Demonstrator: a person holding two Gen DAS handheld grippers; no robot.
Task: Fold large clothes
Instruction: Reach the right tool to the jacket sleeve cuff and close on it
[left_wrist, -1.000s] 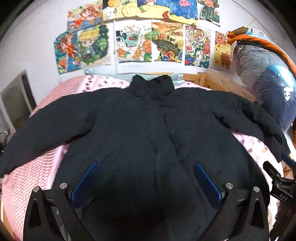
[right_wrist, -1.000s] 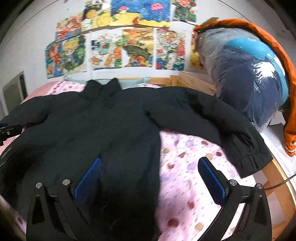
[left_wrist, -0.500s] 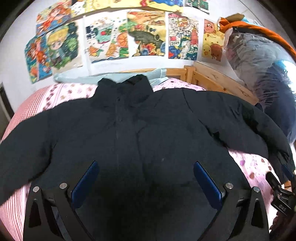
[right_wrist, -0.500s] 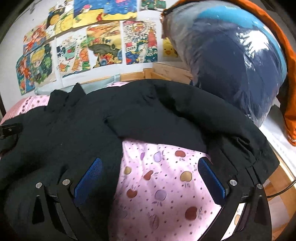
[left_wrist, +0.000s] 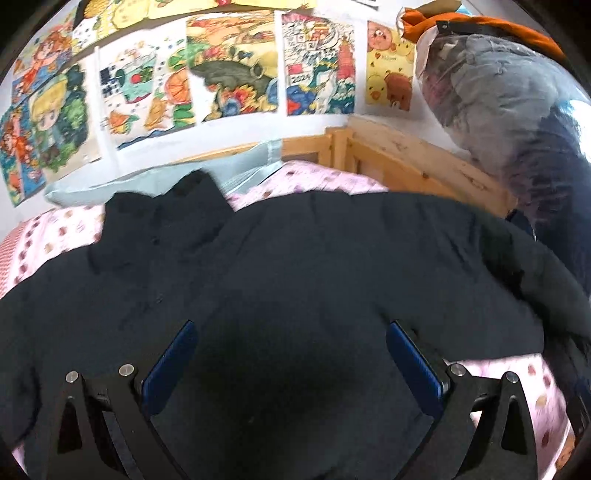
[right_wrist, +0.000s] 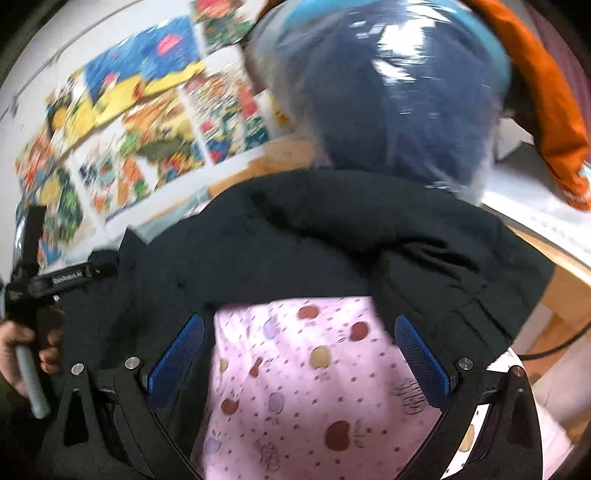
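Note:
A large black padded jacket (left_wrist: 295, 280) lies spread face up on a pink bed, collar toward the wall. My left gripper (left_wrist: 291, 365) is open and empty, low over the jacket's chest. In the right wrist view the jacket's right sleeve (right_wrist: 369, 251) stretches across toward the bed's right edge, cuff at the far right. My right gripper (right_wrist: 299, 358) is open and empty, above the pink sheet (right_wrist: 314, 387) just below that sleeve. The left gripper's body and the hand that holds it show at the left edge (right_wrist: 40, 280).
A wooden bed frame (left_wrist: 406, 162) runs along the head and right side. A big plastic-wrapped bundle of bedding (right_wrist: 388, 92) with an orange cover stands at the right. Colourful drawings (left_wrist: 229, 74) cover the wall. A pale pillow (left_wrist: 147, 177) lies behind the collar.
Both grippers have moved forward and to the right. The left one now sits closer over the chest; the right one has swung toward the right sleeve. Both stay open.

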